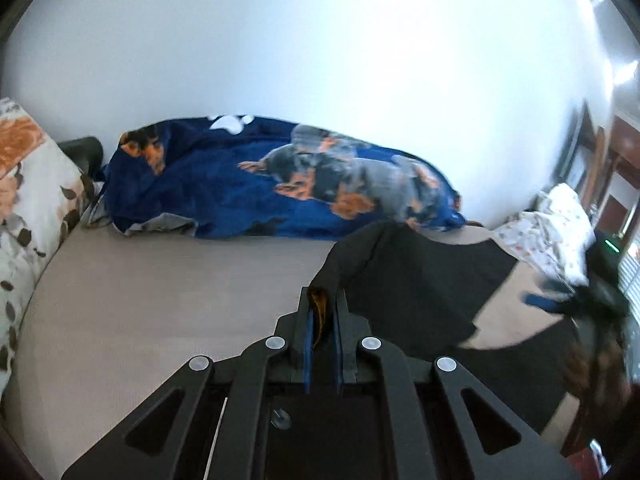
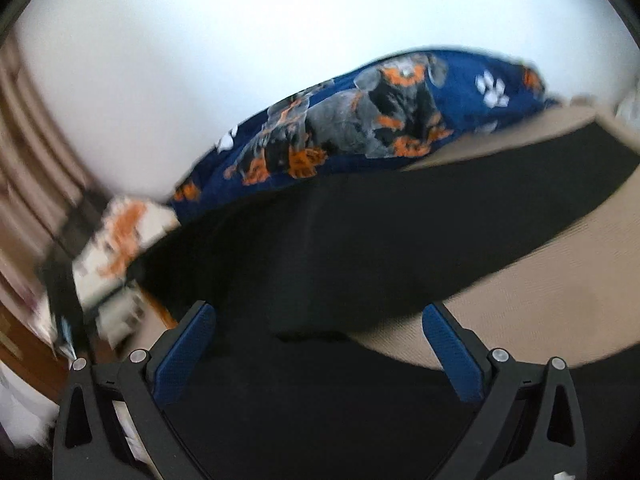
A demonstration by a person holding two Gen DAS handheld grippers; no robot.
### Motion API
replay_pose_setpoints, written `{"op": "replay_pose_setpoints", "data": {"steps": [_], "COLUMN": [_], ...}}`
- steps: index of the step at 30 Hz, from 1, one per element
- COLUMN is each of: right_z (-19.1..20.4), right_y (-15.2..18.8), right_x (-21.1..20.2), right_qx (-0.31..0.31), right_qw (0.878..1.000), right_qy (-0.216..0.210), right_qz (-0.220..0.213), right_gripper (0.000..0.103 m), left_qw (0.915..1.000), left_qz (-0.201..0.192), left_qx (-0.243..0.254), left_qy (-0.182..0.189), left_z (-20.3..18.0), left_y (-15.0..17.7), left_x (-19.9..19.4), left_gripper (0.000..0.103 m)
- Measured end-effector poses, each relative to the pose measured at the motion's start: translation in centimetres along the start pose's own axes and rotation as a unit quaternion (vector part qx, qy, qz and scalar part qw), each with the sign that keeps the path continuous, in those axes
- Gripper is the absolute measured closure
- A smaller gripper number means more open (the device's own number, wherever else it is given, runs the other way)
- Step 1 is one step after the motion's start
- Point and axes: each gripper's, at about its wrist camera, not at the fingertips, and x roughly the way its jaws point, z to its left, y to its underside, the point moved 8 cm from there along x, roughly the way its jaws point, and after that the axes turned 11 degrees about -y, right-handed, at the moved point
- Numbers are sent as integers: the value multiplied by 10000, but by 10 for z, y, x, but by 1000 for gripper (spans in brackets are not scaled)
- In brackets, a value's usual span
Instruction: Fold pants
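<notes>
Beige bed (image 1: 140, 280) by white wall: left tool (image 1: 323, 300) clamps black pants (image 1: 420, 280) edge, lifted; right tool (image 2: 316, 320) spread wide above pants.

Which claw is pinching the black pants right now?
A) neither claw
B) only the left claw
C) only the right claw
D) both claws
B. The left claw has its blue pads squeezed shut on a lifted edge of the black pants, while the right claw stands wide open above the pants, with nothing pinched between its pads.
</notes>
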Motion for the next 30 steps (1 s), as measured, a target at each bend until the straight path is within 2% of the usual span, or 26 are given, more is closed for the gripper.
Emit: {"op": "replay_pose_setpoints", "data": {"steps": [5, 9, 12, 14, 15, 16, 18, 19, 25, 30], "right_z": [-30, -52, -68, -76, -78, -82, -89, -91, -76, -60], "right_y": [-28, -42, -49, -51, -51, -50, -44, -42, -25, 21], "right_x": [23, 39, 50, 61, 67, 72, 83, 83, 37, -17], "right_qx": [1012, 1815, 2157, 2303, 2333, 2346, 2432, 2471, 1834, 1558], "right_qw": [9936, 9800, 9730, 9705, 9701, 9700, 9677, 9666, 9824, 9874], "right_qy": [-499, -807, -809, -706, -662, -598, -484, -484, -290, -83], "right_qz": [-97, -155, -114, 13, 90, 194, 449, 475, 205, 261], "right_gripper": [2, 2, 3, 15, 36, 60, 82, 89, 95, 96], "left_qw": [9999, 9998, 9996, 9993, 9992, 9991, 9987, 9986, 9976, 9960], "left_qz": [-135, -5, 172, 273, 314, 359, 447, 488, 688, 881], "left_qx": [79, 7, -37, -63, -60, -62, -86, -83, -86, -151], "left_qy": [70, 179, 213, 245, 227, 202, 211, 177, -41, -89], "left_z": [-25, -37, -45, -49, -51, -52, -51, -49, -36, -29], "left_y": [23, 48, 67, 77, 81, 85, 89, 91, 98, 112], "left_x": [-36, -56, -63, -65, -67, -67, -66, -65, -63, -66], "left_gripper": [95, 95, 94, 94, 94, 93, 93, 93, 92, 92]}}
